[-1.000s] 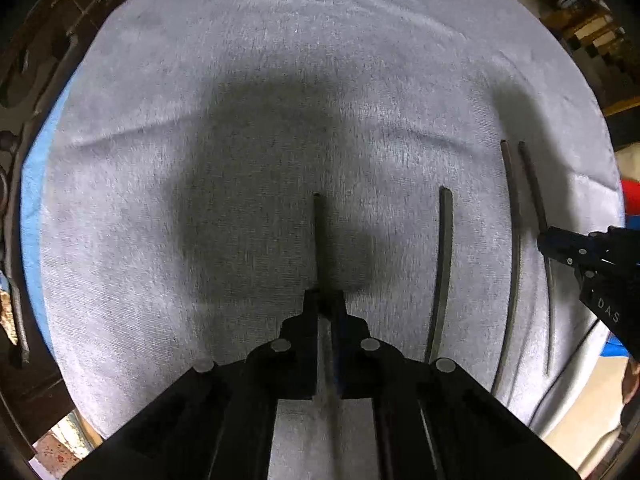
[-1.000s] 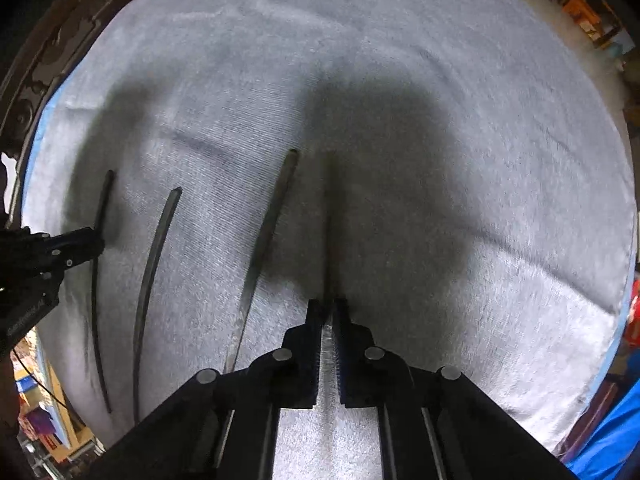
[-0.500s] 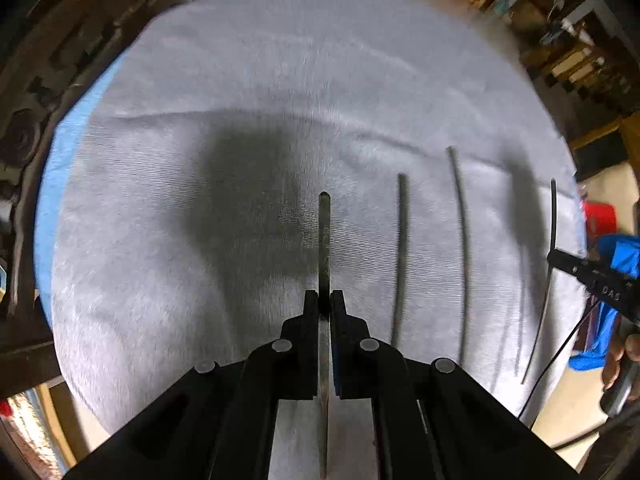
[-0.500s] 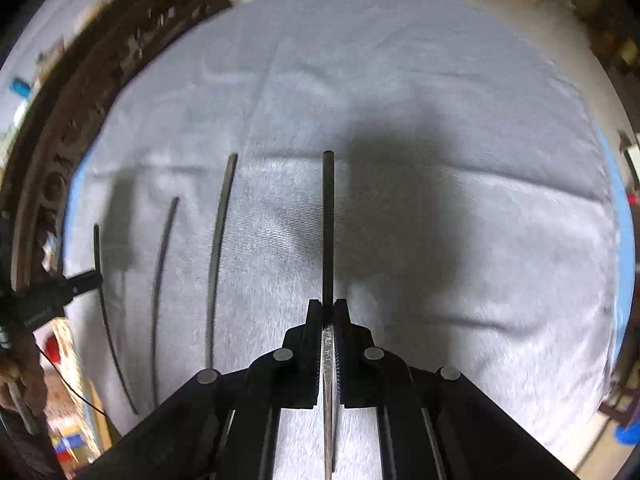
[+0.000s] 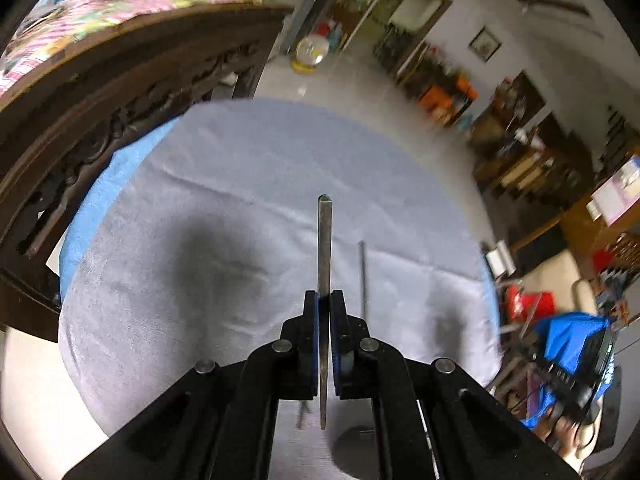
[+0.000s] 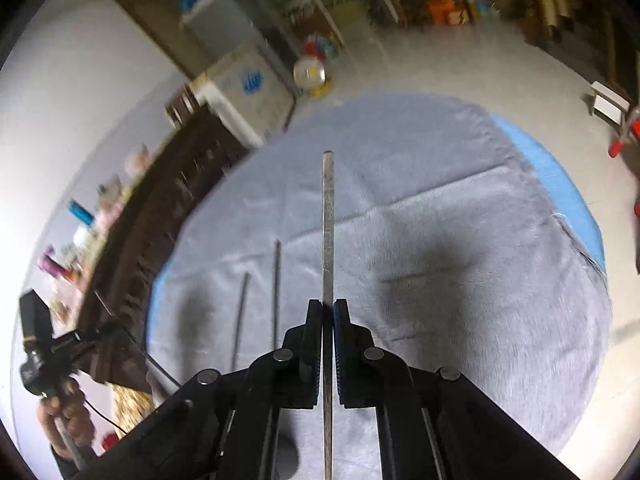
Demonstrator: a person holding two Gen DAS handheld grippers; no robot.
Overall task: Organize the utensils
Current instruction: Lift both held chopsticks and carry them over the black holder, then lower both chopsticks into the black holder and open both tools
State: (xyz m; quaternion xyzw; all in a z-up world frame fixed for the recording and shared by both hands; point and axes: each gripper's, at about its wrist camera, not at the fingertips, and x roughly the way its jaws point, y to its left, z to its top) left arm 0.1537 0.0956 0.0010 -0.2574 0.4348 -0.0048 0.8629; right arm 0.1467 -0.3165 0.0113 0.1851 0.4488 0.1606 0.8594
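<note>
Chopstick (image 5: 325, 248) clamped in left tongs (image 5: 325, 304), above grey cloth (image 5: 224, 184).

Two slim metal rods (image 5: 325, 256) (image 6: 327, 232) are clamped lengthwise above the grey cloth; two more dark rods (image 6: 275, 292) (image 6: 241, 312), seemingly identical, lie parallel on it.

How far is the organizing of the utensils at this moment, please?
Not finished. The left gripper is shut on a thin grey metal utensil, and the right gripper is shut on another slim metal utensil. Two thin dark utensils lie side by side on the grey cloth. Both held pieces remain to be placed.
</note>
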